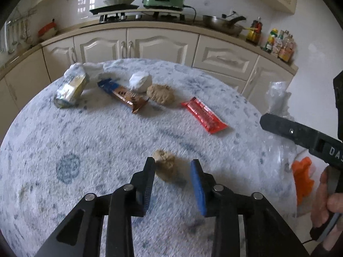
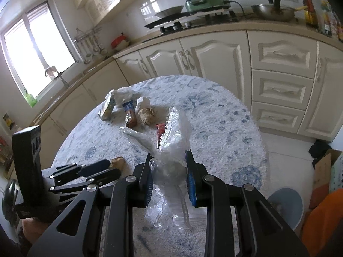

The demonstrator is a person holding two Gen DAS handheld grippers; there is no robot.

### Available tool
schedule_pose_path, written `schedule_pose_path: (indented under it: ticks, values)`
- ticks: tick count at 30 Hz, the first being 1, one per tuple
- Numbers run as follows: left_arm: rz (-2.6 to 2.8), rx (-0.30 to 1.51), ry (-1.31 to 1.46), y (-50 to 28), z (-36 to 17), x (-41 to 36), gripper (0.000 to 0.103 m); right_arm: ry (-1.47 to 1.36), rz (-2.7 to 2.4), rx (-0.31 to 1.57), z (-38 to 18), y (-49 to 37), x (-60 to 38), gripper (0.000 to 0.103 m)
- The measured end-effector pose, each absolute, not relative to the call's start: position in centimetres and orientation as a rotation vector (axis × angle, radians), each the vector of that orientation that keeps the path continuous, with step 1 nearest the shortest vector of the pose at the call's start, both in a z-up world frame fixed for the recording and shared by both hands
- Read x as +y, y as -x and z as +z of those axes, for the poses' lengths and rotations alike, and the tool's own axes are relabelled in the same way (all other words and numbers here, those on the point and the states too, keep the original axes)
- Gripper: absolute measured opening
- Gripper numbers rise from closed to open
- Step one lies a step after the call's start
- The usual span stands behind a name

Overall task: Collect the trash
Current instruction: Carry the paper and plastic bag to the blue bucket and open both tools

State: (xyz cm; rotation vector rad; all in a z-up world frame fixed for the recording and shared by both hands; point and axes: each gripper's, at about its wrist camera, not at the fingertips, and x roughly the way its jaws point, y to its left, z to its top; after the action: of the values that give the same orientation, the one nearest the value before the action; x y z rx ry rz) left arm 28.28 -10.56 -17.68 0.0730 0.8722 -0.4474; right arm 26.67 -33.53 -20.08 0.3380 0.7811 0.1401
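Both cameras ride just behind their own jaws and look forward and down across the round table [image 1: 90, 141], toward the cream kitchen cabinets [image 1: 163, 45] and the counter beyond. The left wrist view sits close over the near tabletop; the right wrist view looks from further right — taking in the window [image 2: 36, 49] too. Both share the row of wrappers [image 1: 203, 115] and each shows the other gripper at its edge.

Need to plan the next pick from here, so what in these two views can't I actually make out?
- Red wrapper: in the right wrist view, mostly hidden behind the clear plastic bag held in the right tool.
- Left tool on the brown paper wad: whether the pads touch it is unclear; motion blur.
- Wrapper print: too small in both views.
- Blue bin contents: right wrist view, covered by the tool's frame.
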Motion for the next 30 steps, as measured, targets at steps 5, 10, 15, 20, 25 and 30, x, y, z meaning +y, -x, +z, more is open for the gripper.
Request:
schedule_pose_path:
  ticks: [5, 10, 15, 20, 25, 30]
  values:
    - [-0.410, 0.867, -0.097, -28.9, -18.1, -11.0, 0.019, -0.340, 0.141, 0.781, -20.1, -26.6, -33.6, 0.026]
    - [-0.439, 0.858, -0.050, -28.6, -17.4, -10.5, 0.019, -0.339, 0.137, 0.770, -19.8, -26.3, -33.7, 0.026]
    - [-0.462, 0.800, -0.054, -27.2, -15.2, -11.1, 0.019, -0.333, 0.128, 0.737, -18.5, -25.2, -34.2, 0.026]
    - [-0.495, 0.713, -0.067, -25.4, -12.3, -12.3, 0.019, -0.332, 0.106, 0.688, -16.4, -23.4, -35.4, 0.026]
    - [-0.545, 0.634, -0.064, -23.7, -9.8, -13.5, 0.019, -0.322, 0.067, 0.645, -14.4, -21.5, -37.1, 0.026]
    - [-0.644, 0.591, -0.037, -22.4, -8.4, -15.8, 0.019, -0.311, -0.006, 0.596, -12.4, -19.0, -39.7, 0.026]
